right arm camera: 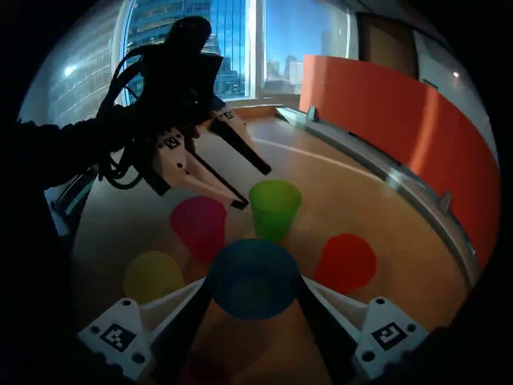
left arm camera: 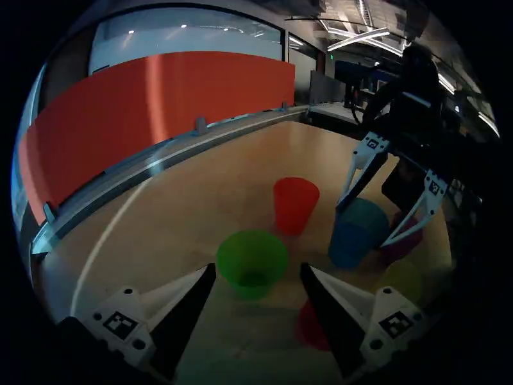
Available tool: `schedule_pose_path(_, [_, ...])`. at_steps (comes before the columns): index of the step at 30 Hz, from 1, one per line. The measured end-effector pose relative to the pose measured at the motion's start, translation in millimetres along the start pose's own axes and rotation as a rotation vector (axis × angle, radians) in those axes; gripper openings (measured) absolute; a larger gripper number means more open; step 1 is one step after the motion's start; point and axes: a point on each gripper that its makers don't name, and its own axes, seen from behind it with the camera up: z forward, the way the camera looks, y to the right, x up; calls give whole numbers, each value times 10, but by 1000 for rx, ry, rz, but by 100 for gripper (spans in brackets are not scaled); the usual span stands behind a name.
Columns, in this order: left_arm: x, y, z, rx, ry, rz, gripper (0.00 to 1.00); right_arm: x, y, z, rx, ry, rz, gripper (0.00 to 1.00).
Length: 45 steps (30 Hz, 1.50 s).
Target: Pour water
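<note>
Several coloured plastic cups stand upright on a wooden table [left arm camera: 192,192]. In the left gripper view my left gripper [left arm camera: 256,268] is open, and a green cup [left arm camera: 251,253] stands just ahead of its fingertips. Behind that are a red cup [left arm camera: 295,204] and a blue cup [left arm camera: 356,234]. My right gripper [left arm camera: 362,226] holds the blue cup, one finger on each side. The right gripper view shows the blue cup [right arm camera: 251,277] filling the right gripper [right arm camera: 252,281], with the green cup [right arm camera: 274,206] and the open left gripper [right arm camera: 253,188] beyond.
A magenta cup [right arm camera: 200,224], a yellow cup [right arm camera: 152,274] and a red cup [right arm camera: 346,262] stand close around the blue one. An orange partition [left arm camera: 160,109] with a metal rail [left arm camera: 192,144] runs along the table's far edge. A dark sleeve [right arm camera: 70,144] holds the left gripper.
</note>
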Motion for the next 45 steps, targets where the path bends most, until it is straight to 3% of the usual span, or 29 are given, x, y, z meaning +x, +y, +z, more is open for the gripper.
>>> schedule_pose_path(12, [-54, -39, 200, 3, -53, 6, 98, 253, 67, -437, -64, 117, 18, 92])
schedule_pose_path(24, [-108, -118, 360, 20, -82, -2, 98, 292, 216, -822, -134, 185, 50, 92])
schedule_pose_path(32, [-116, -127, 414, 27, -74, -16, 95, 220, 256, -941, -159, 191, 64, 92])
schedule_pose_path(34, [-111, -117, 418, 25, -69, -21, 88, 216, 251, -957, -161, 194, 67, 92])
schedule_pose_path(36, [-108, -108, 417, 24, -64, -22, 88, 214, 248, -971, -163, 198, 71, 92])
schedule_pose_path(45, [-3, -71, 320, 23, -19, -13, 87, 231, 238, -1048, -173, 213, 80, 92])
